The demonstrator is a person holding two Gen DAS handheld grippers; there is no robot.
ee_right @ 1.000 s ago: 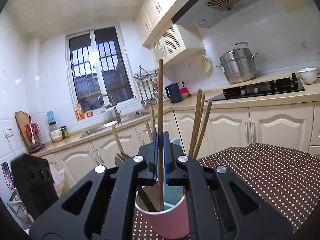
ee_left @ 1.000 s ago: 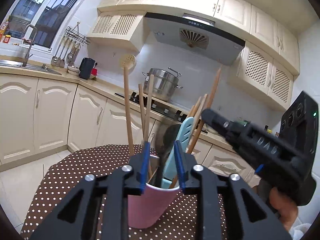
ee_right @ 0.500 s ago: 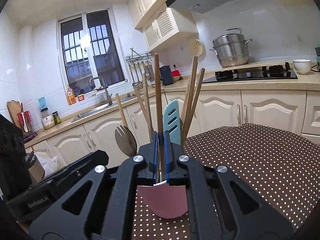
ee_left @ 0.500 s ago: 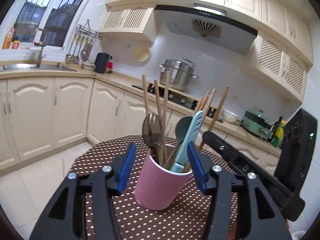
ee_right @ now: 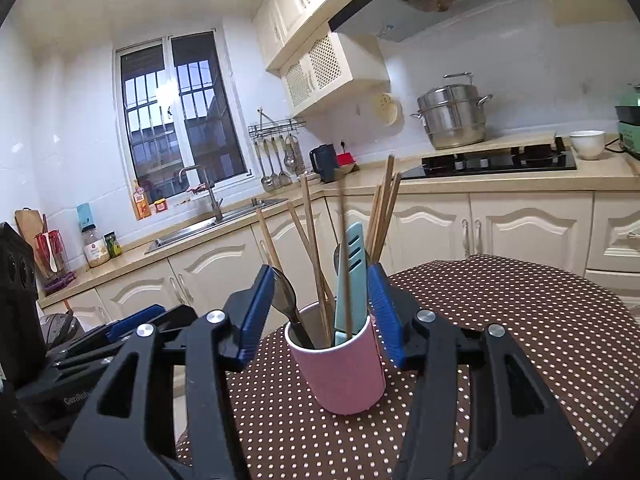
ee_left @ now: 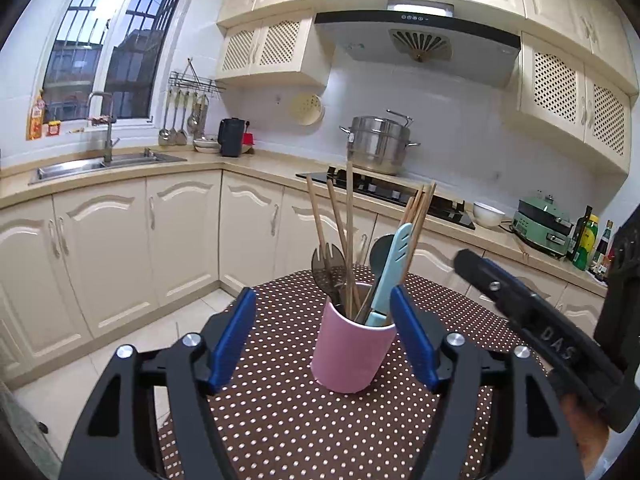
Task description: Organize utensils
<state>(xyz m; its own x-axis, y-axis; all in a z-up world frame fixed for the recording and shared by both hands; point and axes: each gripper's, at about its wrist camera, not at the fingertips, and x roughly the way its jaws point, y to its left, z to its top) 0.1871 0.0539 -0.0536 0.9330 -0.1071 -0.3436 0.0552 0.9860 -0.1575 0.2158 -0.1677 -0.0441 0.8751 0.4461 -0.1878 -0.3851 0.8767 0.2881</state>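
At frame centre the pink cup [ee_left: 352,354] stands on the dotted desk [ee_left: 280,420], bristling with light, stiff chopsticks [ee_left: 349,236], best pinched mid-shaft. Left tongs [ee_left: 324,340] and right tongs [ee_right: 320,314], jaws just opened, stand wide and empty; the top-heavy cup could tip.

A steel stacked steamer pot [ee_left: 378,145] is seen on the beige tabletop [ee_left: 256,162] that runs along the cream cabinets, and the black hob [ee_left: 394,196] lies just in front of it with the range hood [ee_left: 416,36] mounted above. To the left of the pot a round perforated dish [ee_left: 306,109] is hung on the wall, followed by a black kettle [ee_left: 231,137], a rail of hanging ladles [ee_left: 184,114] and, farthest left, the steel sink [ee_left: 100,162] with its tap under the barred window [ee_left: 102,46]. To the right of the pot a white bowl [ee_left: 488,214], a green appliance [ee_left: 544,226] and some bottles [ee_left: 586,242] are set along the same tabletop.
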